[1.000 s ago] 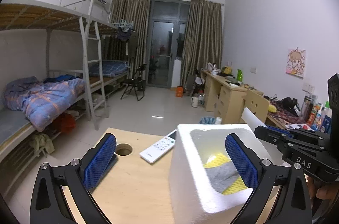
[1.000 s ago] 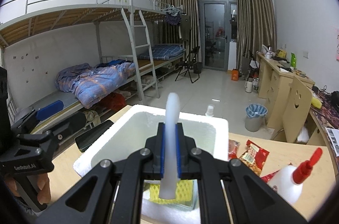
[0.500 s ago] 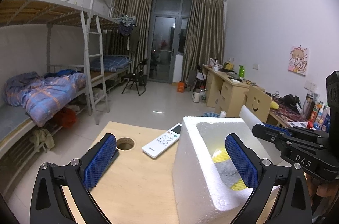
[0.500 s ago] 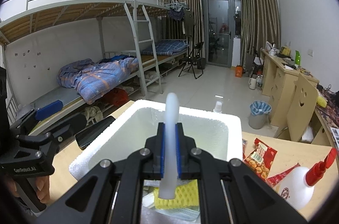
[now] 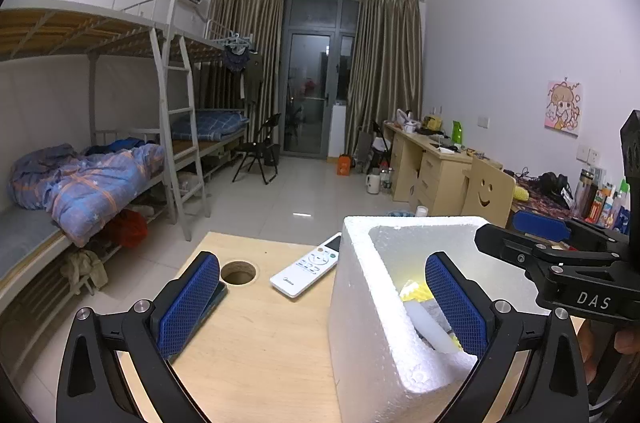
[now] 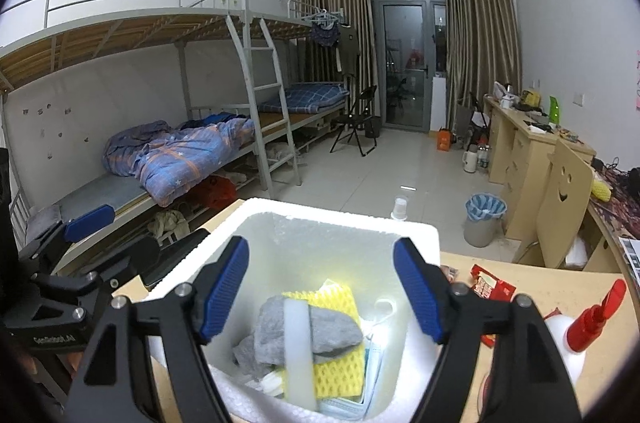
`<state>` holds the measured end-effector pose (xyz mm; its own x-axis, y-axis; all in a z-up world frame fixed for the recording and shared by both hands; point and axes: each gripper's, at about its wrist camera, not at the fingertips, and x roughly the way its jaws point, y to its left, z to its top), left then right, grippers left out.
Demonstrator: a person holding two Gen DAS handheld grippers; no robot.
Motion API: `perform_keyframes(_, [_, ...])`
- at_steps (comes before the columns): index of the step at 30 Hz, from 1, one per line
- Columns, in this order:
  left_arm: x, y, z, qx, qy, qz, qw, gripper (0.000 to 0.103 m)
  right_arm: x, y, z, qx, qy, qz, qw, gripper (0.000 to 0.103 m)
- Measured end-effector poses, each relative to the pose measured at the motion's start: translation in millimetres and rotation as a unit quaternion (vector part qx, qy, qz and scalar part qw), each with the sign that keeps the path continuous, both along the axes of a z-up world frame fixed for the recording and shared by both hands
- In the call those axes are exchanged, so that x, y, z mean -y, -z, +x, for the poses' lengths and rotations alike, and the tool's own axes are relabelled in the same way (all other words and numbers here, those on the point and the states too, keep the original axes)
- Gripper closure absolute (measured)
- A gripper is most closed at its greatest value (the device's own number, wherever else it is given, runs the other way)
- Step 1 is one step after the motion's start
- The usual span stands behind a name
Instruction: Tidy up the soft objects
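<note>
Hovering over the foam box (image 6: 416, 231), the right gripper (image 6: 320, 287) had just spread its jaws, apparently dropping the white strip (image 6: 298, 355) inside; the left gripper (image 5: 320, 303) straddled the wall, jaws wide.

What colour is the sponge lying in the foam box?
Yellow. The sponge lies under a grey cloth in the foam box; the right wrist view shows it best.

Right tongs (image 6: 320, 293) over the foam box (image 6: 416, 231) — jaws just opened, nothing between them. White strip (image 6: 298, 347) lies in the box across a grey cloth (image 6: 336, 331) and yellow sponge (image 6: 336, 369). Left tongs (image 6: 132, 235) beside the box's left wall. Snack packet (image 6: 490, 287) and red-capped bottle (image 6: 576, 335) on the bench (image 6: 560, 287), right of the box.
</note>
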<state>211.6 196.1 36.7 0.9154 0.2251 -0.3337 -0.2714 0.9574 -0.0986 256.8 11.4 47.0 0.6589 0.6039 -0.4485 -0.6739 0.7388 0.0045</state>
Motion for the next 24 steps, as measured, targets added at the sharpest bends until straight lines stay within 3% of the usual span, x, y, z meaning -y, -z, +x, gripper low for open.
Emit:
perform_keyframes(11, [4.1,-3.1,-9.4,0.013,0.012,-0.002,0.9998,0.0,20.8,-13.4,-16.9,0.02,0.009,0.025,0.999,0.023])
perform_keyframes(19, [20.9,-16.5,-23.3,0.032,0.011,0.019,0.9992,0.0,40.5,-19.4,-30.4,0.029,0.027,0.054,0.998,0.002])
perform_keyframes(24, [29.6,-22.3,-35.3,0.041,0.015,0.027,0.9987,0.0,49.5,-24.1,-40.3,0.032,0.037,0.066,0.997,0.0])
